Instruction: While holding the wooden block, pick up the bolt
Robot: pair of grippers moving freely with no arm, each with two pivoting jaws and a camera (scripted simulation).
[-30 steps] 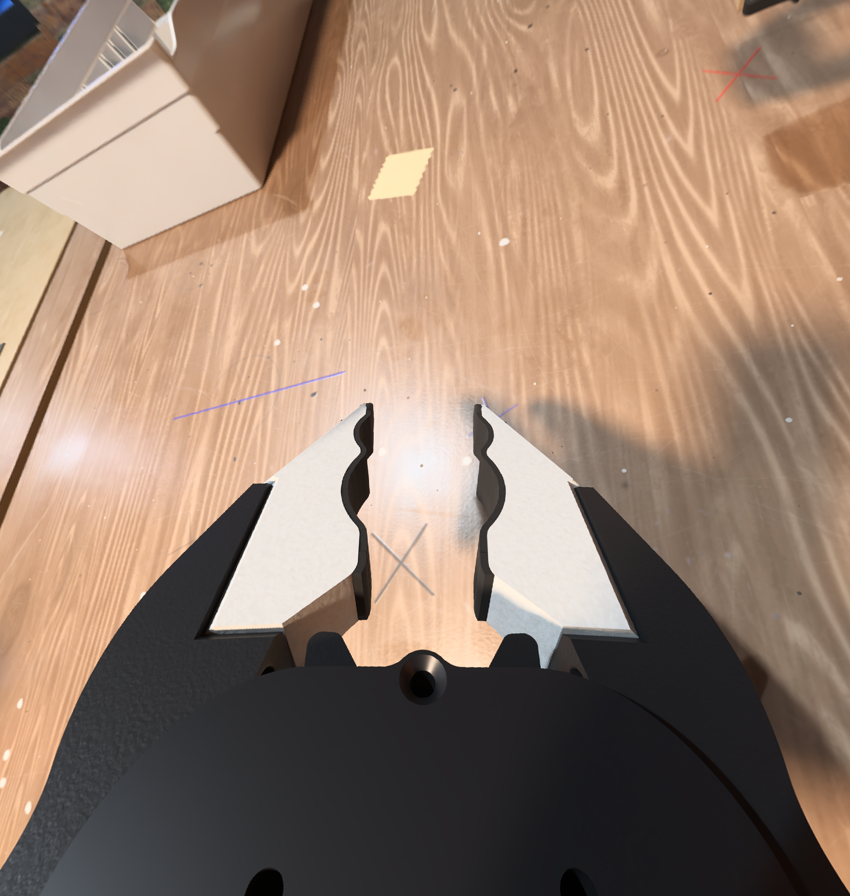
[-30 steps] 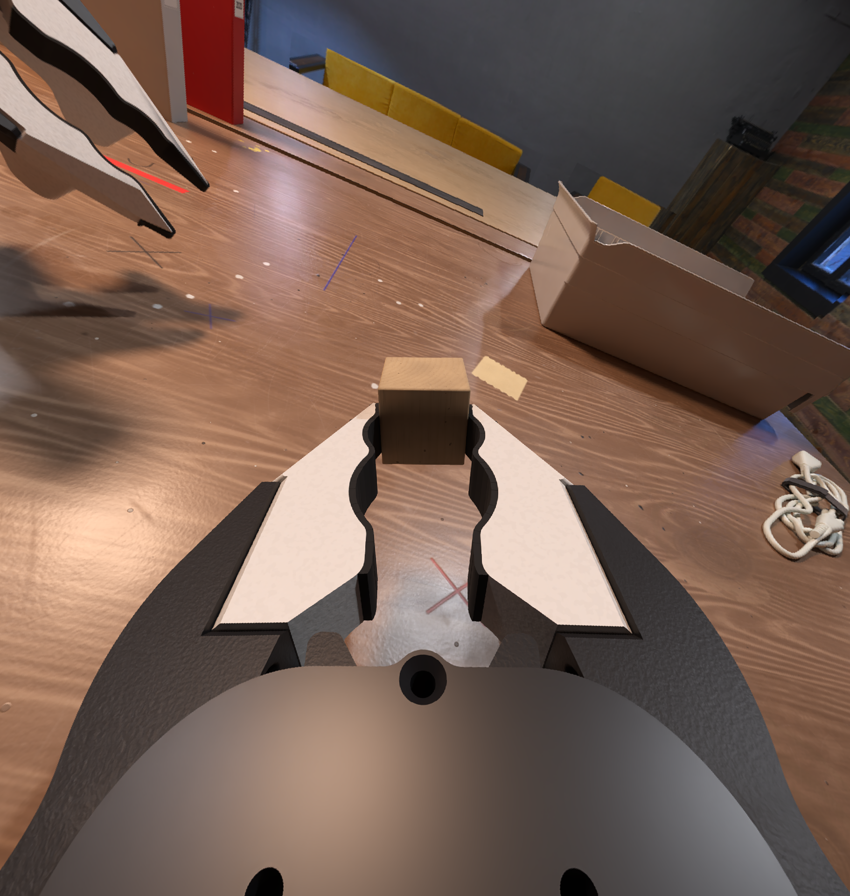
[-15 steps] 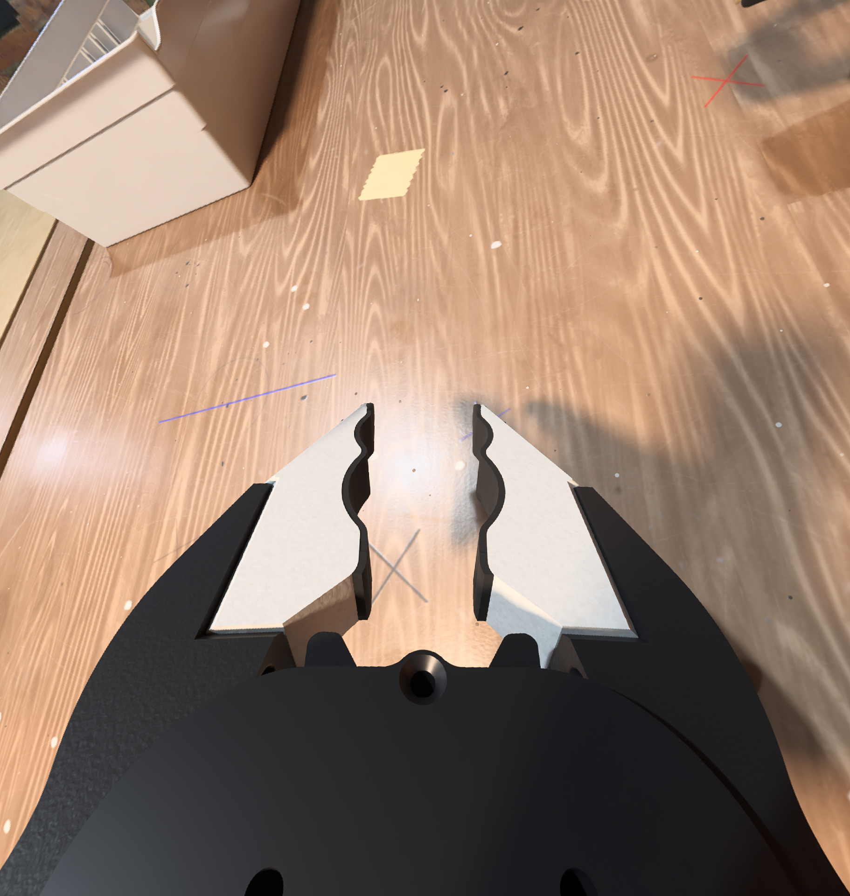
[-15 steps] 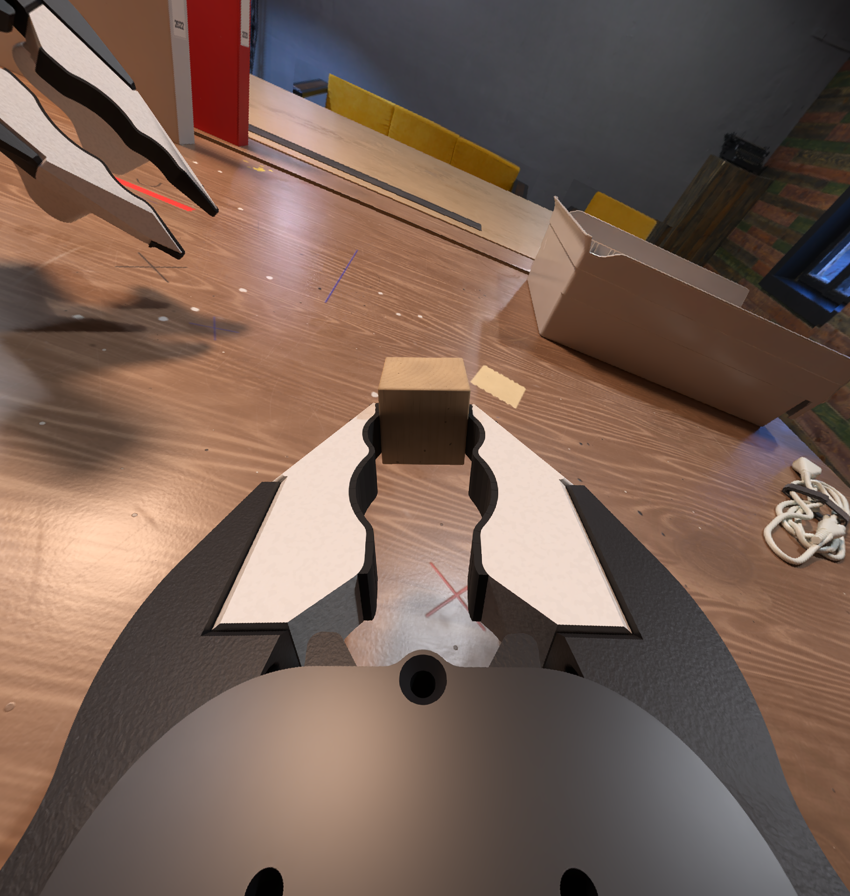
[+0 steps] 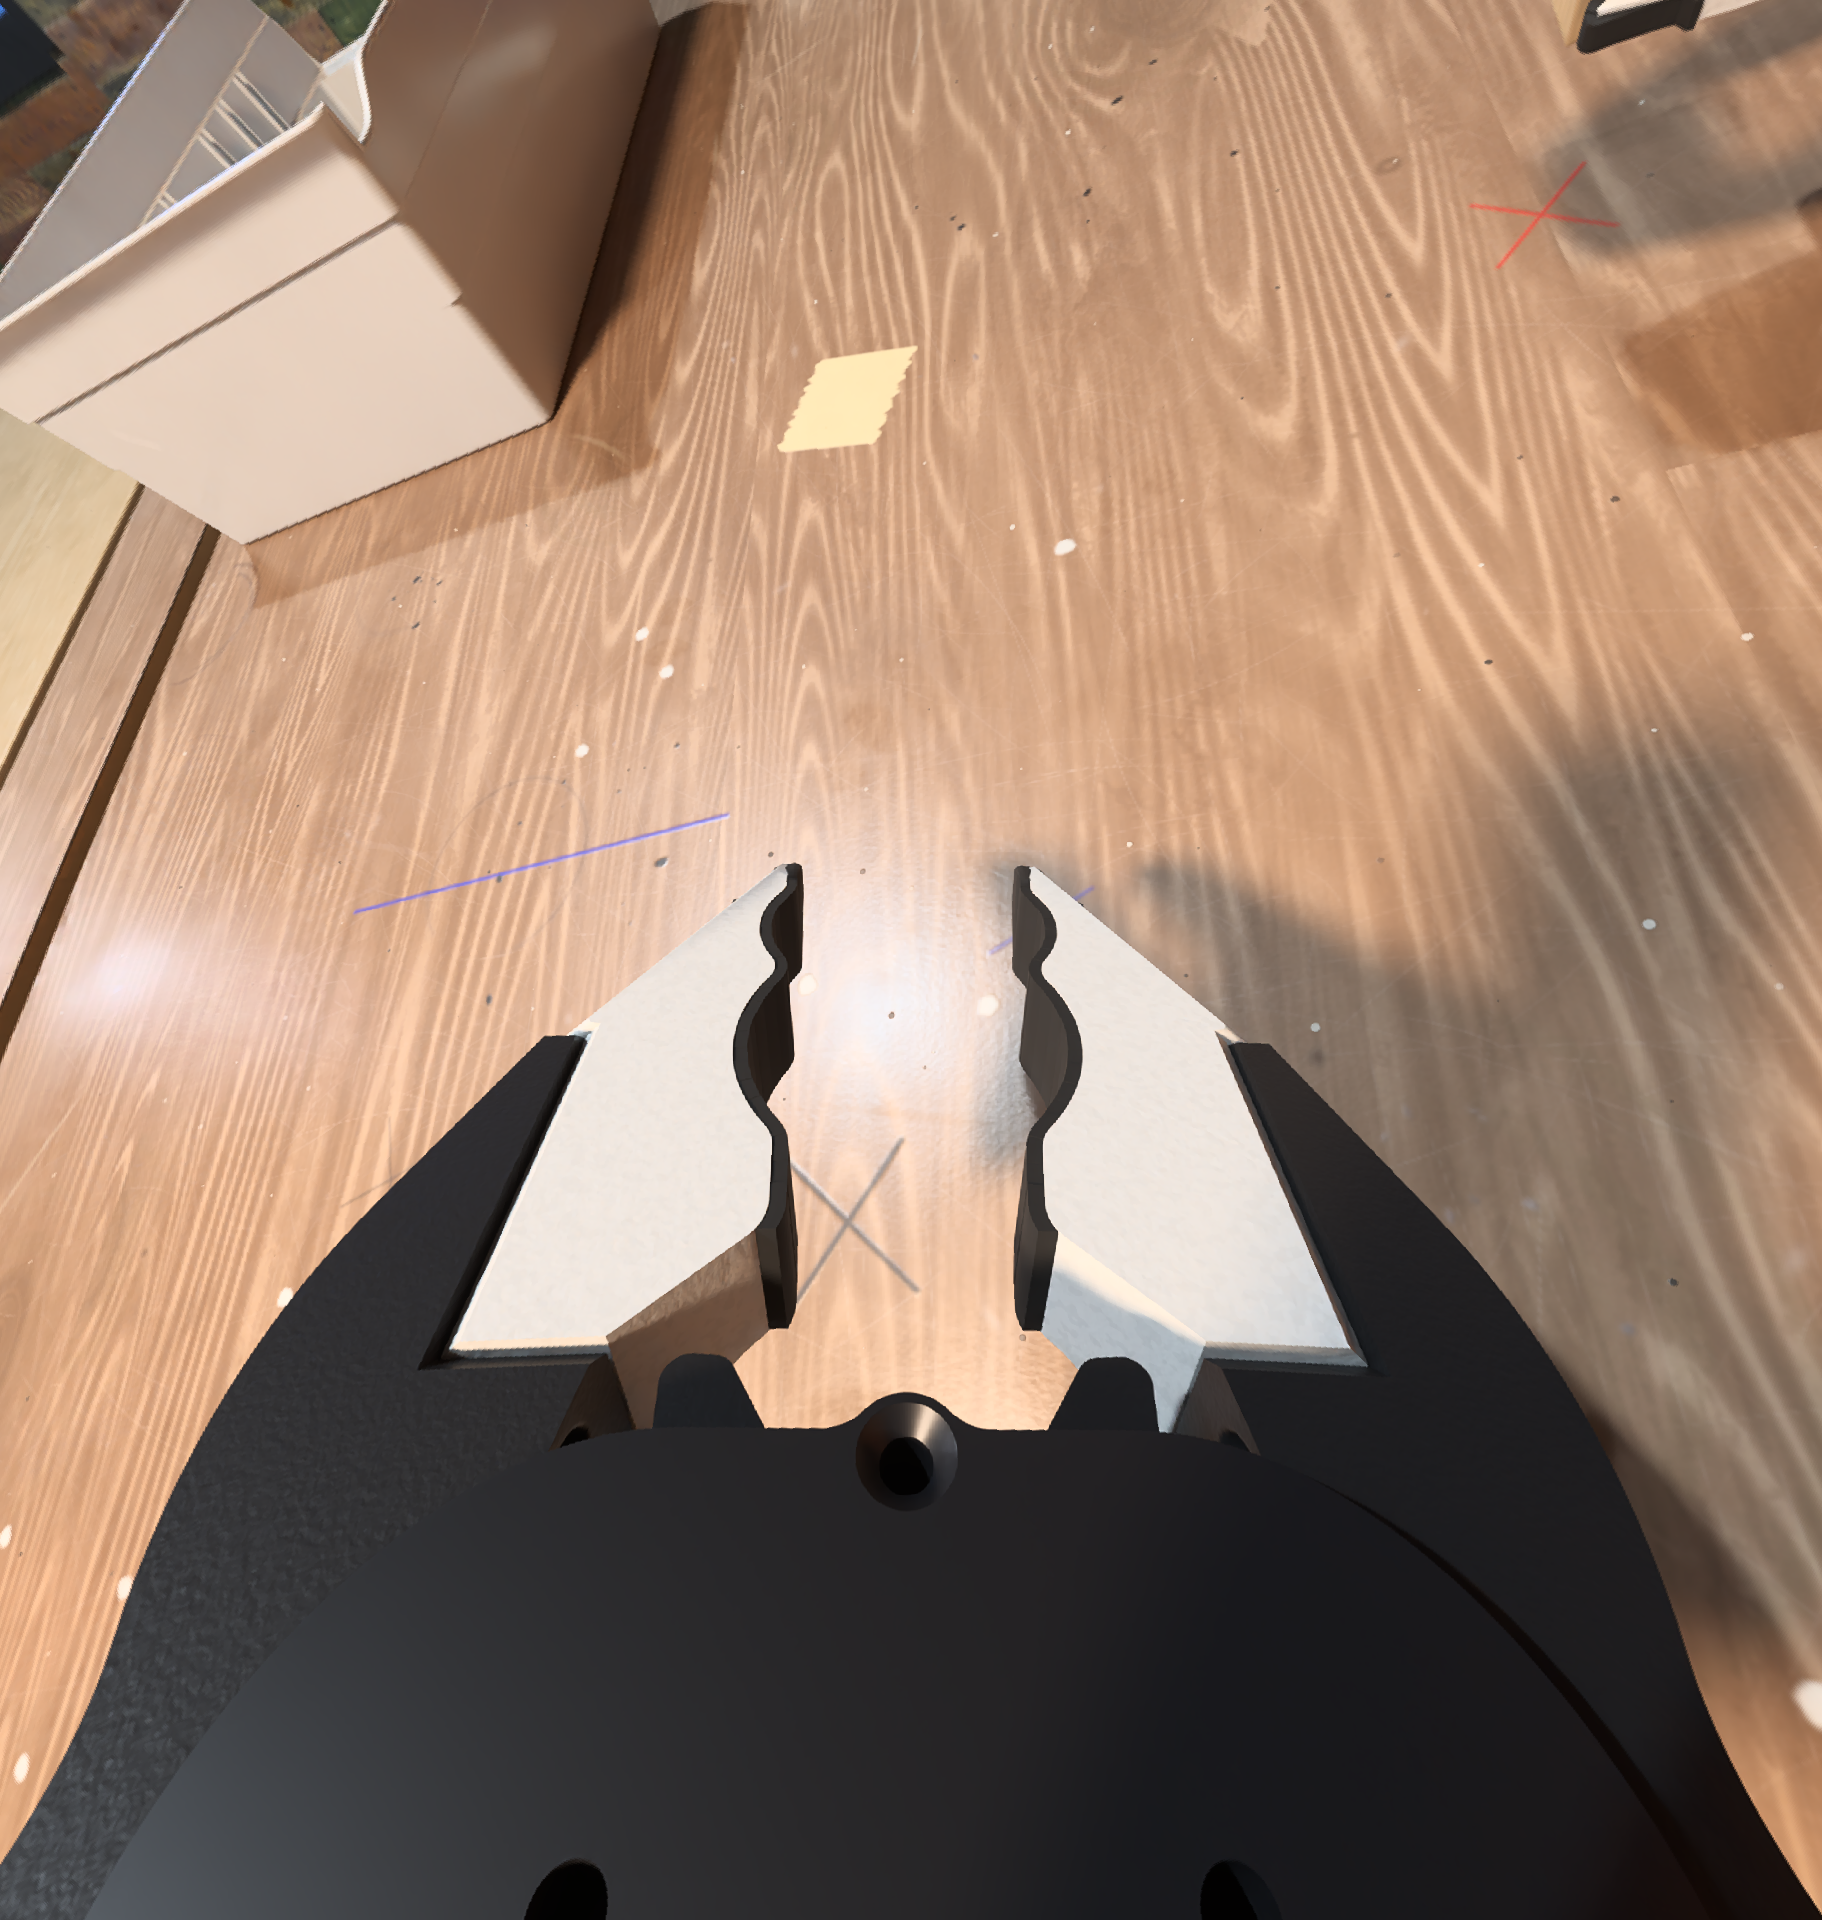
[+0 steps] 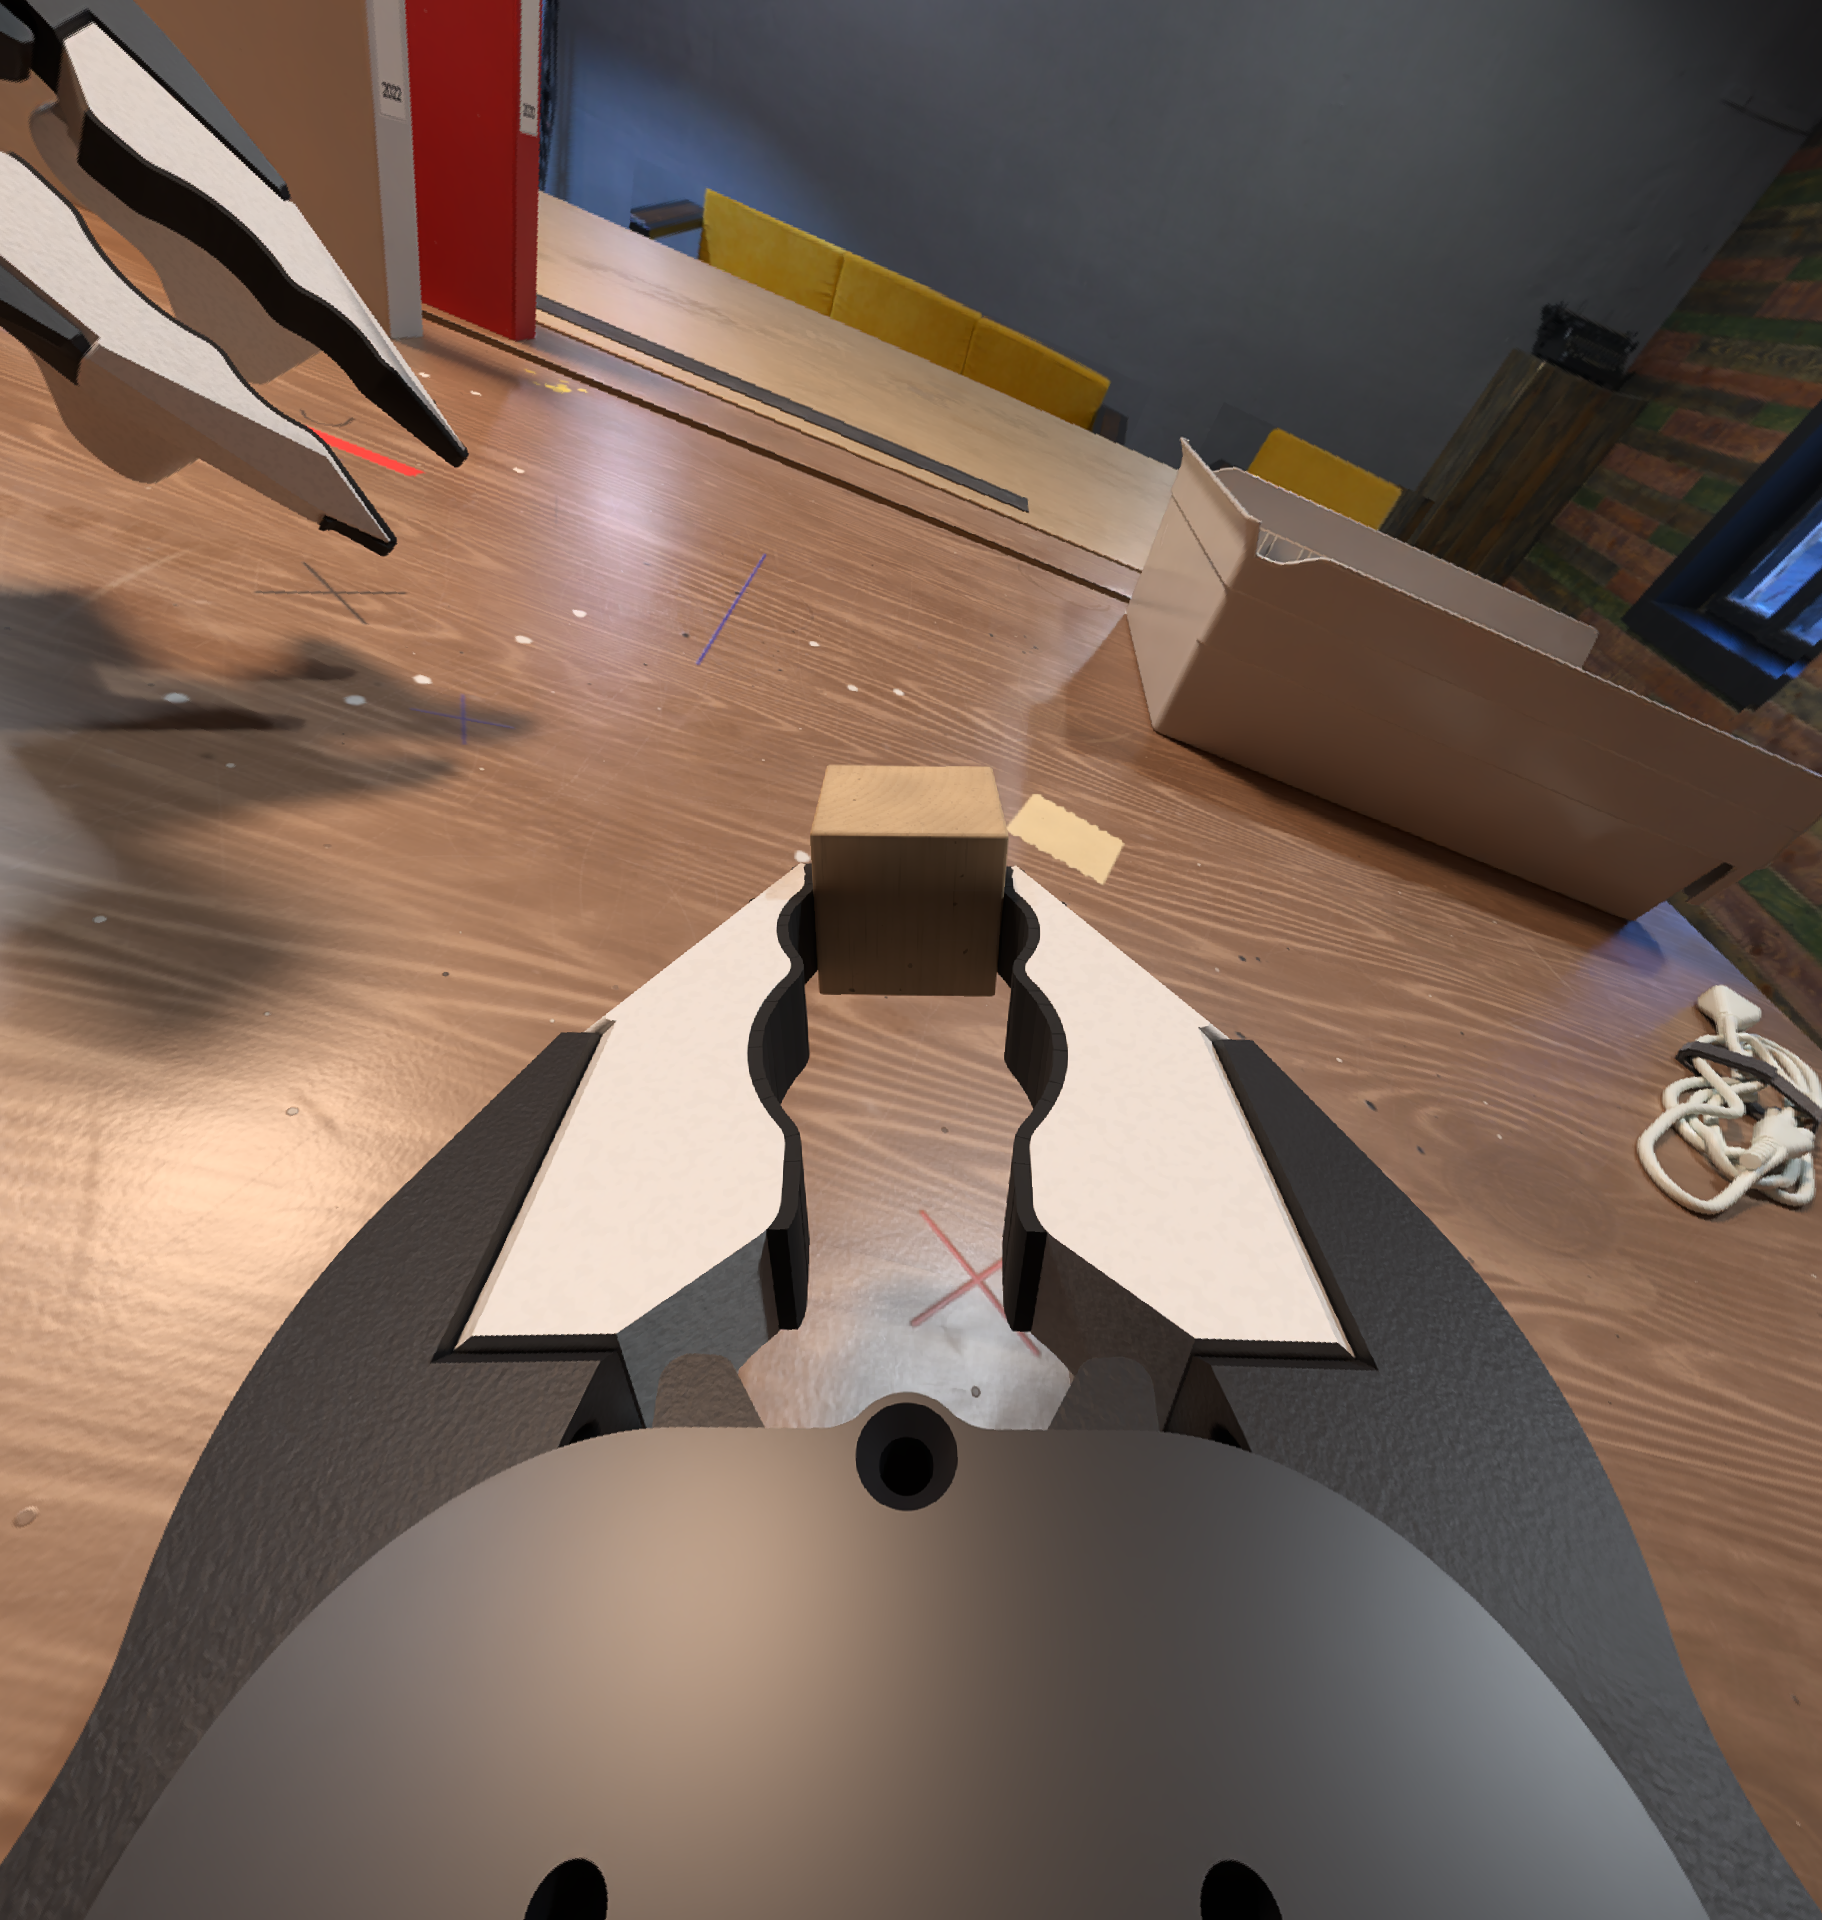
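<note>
My right gripper point(image 6: 907, 904) is shut on a light wooden block point(image 6: 905, 831), held at the fingertips just above the wooden table point(image 6: 263, 1143). My left gripper point(image 5: 909, 878) is open and empty, hovering over the table above a grey cross mark. It also shows in the right wrist view point(image 6: 424, 499), at the upper left and apart from the block, with its shadow on the table below. No bolt shows in either view.
A beige open bin point(image 5: 263, 312) stands at the far side; it also shows in the right wrist view point(image 6: 1458, 727). A pale yellow patch point(image 5: 847, 400) lies flat on the table. A coiled white cable point(image 6: 1733, 1122) lies at the right. A red upright box point(image 6: 465, 156) stands at the back.
Both views shifted slightly: the bin and patch drifted a little in frame. The right gripper still holds the block and the left jaws stay equally open.
</note>
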